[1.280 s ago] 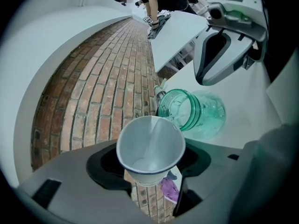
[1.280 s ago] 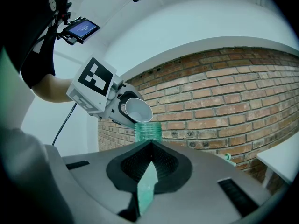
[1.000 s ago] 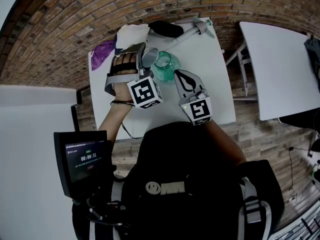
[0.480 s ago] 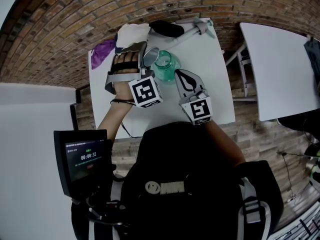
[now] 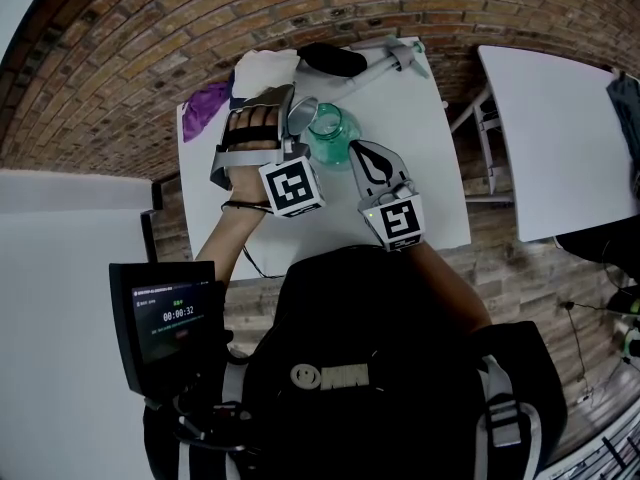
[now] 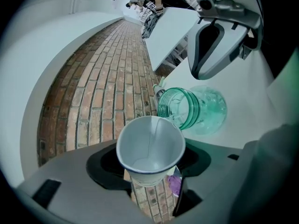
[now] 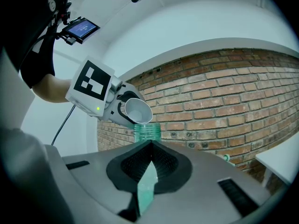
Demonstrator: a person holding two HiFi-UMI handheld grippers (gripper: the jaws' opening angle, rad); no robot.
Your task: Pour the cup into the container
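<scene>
The left gripper (image 6: 150,171) is clamped on the white cup (image 6: 149,146) at the lower centre of its view. The cup is tipped, its rim over the mouth of the green jar (image 6: 191,108). The jar stands on the white table (image 5: 420,178), upper centre of the head view. The right gripper (image 7: 150,146) has its jaws together, just beside the jar.

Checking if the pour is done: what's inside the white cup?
The white cup, tilted toward the green jar, shows a bare white wall, a seam and a pale bottom; nothing solid. Clear liquid, if any, cannot be told. The near rim hides part of the wall.
</scene>
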